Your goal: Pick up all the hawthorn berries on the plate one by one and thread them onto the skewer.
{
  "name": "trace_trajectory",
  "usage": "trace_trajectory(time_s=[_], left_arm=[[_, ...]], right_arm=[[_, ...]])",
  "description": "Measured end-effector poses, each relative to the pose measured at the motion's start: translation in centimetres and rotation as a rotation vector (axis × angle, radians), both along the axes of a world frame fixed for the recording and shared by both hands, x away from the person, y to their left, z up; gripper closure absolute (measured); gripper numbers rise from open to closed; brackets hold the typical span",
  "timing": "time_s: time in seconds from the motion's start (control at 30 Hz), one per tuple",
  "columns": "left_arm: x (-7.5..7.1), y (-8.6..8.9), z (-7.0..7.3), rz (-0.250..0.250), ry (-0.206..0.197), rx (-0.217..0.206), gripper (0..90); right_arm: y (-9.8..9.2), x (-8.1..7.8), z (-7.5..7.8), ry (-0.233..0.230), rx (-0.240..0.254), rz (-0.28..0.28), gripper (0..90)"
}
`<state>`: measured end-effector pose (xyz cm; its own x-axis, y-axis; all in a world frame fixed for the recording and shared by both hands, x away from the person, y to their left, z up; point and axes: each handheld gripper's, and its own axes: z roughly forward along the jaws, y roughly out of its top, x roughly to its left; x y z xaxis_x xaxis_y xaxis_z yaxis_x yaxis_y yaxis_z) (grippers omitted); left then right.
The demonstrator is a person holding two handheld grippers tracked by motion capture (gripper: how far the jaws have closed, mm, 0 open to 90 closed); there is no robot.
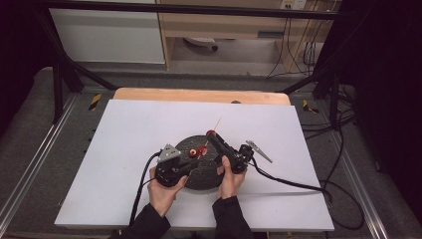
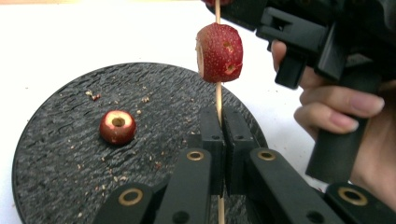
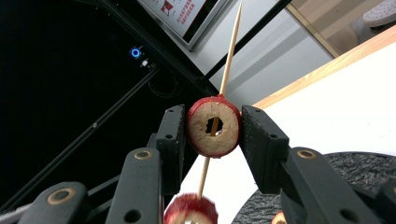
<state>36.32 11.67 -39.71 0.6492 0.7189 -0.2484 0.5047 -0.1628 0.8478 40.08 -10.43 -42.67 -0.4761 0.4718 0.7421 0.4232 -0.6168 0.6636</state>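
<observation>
A thin wooden skewer (image 2: 218, 100) stands upright over a round black slate plate (image 2: 56, 177), and my left gripper (image 2: 222, 116) is shut on its lower part. One cored red fruit (image 2: 219, 52) is threaded on the skewer above those jaws. Higher up, my right gripper (image 3: 214, 127) is shut on a second cored fruit ring (image 3: 205, 140), with the skewer (image 3: 229, 60) passing through its hole. A third cored fruit (image 2: 117, 126) lies loose on the plate. In the high view both grippers (image 1: 195, 160) (image 1: 211, 134) meet over the plate (image 1: 199, 174).
Small crumbs are scattered on the slate. The plate sits on a white table sheet (image 1: 134, 134) with a wooden edge (image 1: 199, 94) at the far side. Cables (image 1: 293, 184) trail from both grippers toward the front and right. Black frame bars stand around the table.
</observation>
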Motion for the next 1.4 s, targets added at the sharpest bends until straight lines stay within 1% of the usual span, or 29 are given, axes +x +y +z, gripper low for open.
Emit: trace_trajectory(time_s=[0.1, 0.13, 0.17, 0.2, 0.37, 0.6, 0.7, 0.77, 0.83, 0.93, 1.0, 1.03, 1.07, 1.17, 1.33, 1.4], left_arm=[[0.3, -0.3, 0.1, 0.001, -0.002, 0.0, 88.3], [0.4, -0.3, 0.2, 0.002, -0.009, 0.01, 88.3], [0.4, -0.4, 0.2, 0.001, -0.003, 0.005, 88.3], [0.5, -0.4, 0.2, -0.003, -0.006, 0.007, 88.3], [0.6, -0.5, 0.3, -0.003, -0.006, 0.005, 88.4], [0.6, -0.5, 0.2, -0.01, -0.009, 0.011, 88.5], [0.5, -0.3, 0.2, -0.02, -0.015, 0.011, 88.5], [0.4, 0.0, 0.2, -0.024, -0.017, 0.019, 88.5], [0.3, 0.5, 0.1, -0.027, -0.019, 0.03, 88.5], [0.1, 1.5, -0.1, -0.028, -0.018, 0.043, 88.5], [0.0, 2.2, -0.3, -0.034, -0.019, 0.064, 88.5], [0.0, 2.5, -0.4, -0.035, -0.02, 0.078, 88.5], [-0.1, 2.9, -0.5, -0.037, -0.02, 0.087, 88.5], [-0.4, 4.2, -0.8, -0.044, -0.023, 0.121, 88.5], [-1.0, 6.5, -1.0, -0.037, -0.029, 0.171, 88.5], [-1.3, 7.3, -1.1, -0.036, -0.025, 0.173, 88.5]], right_arm=[[0.1, -0.2, -0.2, -0.001, -0.008, 0.004, 61.7], [0.1, -0.2, -0.2, 0.0, -0.008, 0.005, 61.7], [0.1, -0.3, -0.3, -0.004, -0.015, 0.004, 61.7], [0.1, -0.4, -0.3, -0.002, -0.016, 0.005, 61.7], [0.2, -0.6, -0.4, -0.006, -0.023, 0.018, 61.8], [0.2, -0.8, -0.4, -0.007, -0.03, 0.015, 61.7], [0.1, -0.8, -0.3, -0.009, -0.046, 0.026, 61.2], [0.0, -0.9, -0.1, -0.015, -0.06, 0.033, 59.8], [-0.2, -0.9, 0.1, -0.03, -0.089, 0.037, 54.9], [-0.6, -0.7, 0.4, -0.03, -0.136, 0.072, 48.9], [-0.9, -0.7, 0.5, -0.039, -0.176, 0.085, 43.4], [-1.1, -0.6, 0.6, -0.031, -0.198, 0.1, 40.6], [-1.2, -0.6, 0.6, -0.03, -0.228, 0.109, 38.1], [-1.6, -0.5, 0.5, -0.02, -0.339, 0.139, 30.7], [-2.1, -0.4, 0.1, 0.013, -0.468, 0.179, 20.6], [-2.1, -0.4, 0.0, 0.02, -0.507, 0.205, 17.4]])
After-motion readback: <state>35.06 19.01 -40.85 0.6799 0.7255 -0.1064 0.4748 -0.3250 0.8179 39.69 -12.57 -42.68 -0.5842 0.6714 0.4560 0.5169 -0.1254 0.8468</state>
